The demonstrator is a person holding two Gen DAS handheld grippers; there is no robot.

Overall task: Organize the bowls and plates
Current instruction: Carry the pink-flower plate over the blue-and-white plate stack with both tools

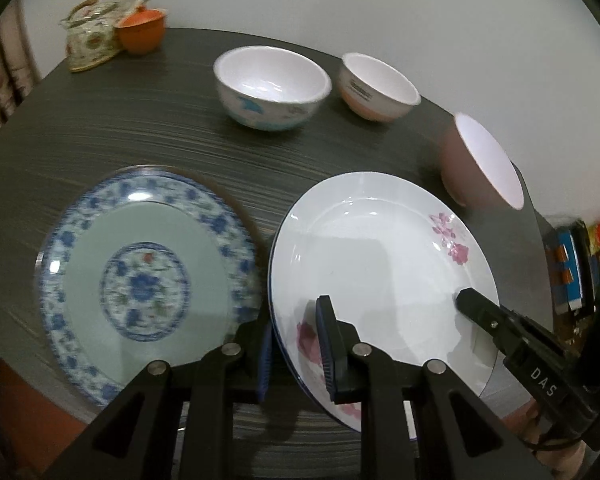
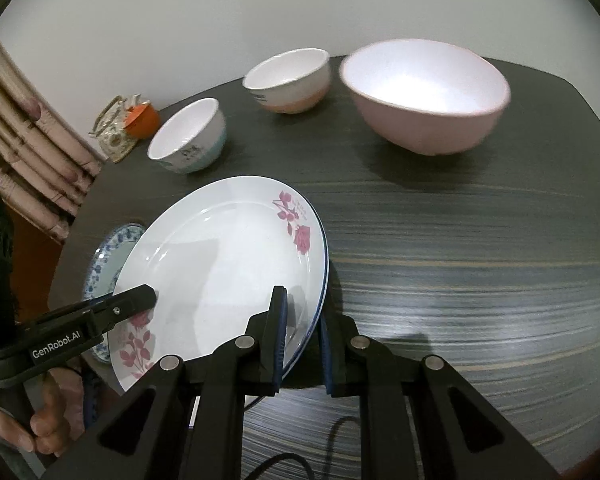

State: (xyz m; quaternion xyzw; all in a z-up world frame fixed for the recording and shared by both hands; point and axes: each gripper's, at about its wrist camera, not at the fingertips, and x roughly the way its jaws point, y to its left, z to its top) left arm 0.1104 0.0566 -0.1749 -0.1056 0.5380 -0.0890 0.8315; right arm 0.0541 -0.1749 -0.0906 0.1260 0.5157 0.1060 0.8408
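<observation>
The left gripper (image 1: 296,354) has its two blue pads nearly together, pinching the near left rim of the white plate with pink flowers (image 1: 380,264). The right gripper (image 2: 303,342) clamps the same plate on its opposite rim, jaws almost fully closed with only the plate's edge between the pads. The plate sits tilted between the two, raised on the side seen by the right wrist, where its blue-edged rim stands clear of the dark wood-grain table (image 2: 480,280). In the right wrist view a hand (image 2: 40,420) grips the handle of the left gripper at the lower left.

Just left of the left gripper, touching or nearly touching the held plate's rim, a blue-patterned plate (image 1: 148,272) lies flat on the table.

Beyond the right gripper and slightly to its right stands a large pink bowl (image 2: 426,96), upright and apart from the plate. Further ahead of the left gripper are two smaller bowls side by side: a white bowl with blue markings (image 1: 270,88) and a white bowl with a pink base (image 1: 378,88), close but not touching.

Farthest off, at the table's far left corner, an orange pot (image 1: 140,30) rests against a floral teapot (image 1: 90,36).
</observation>
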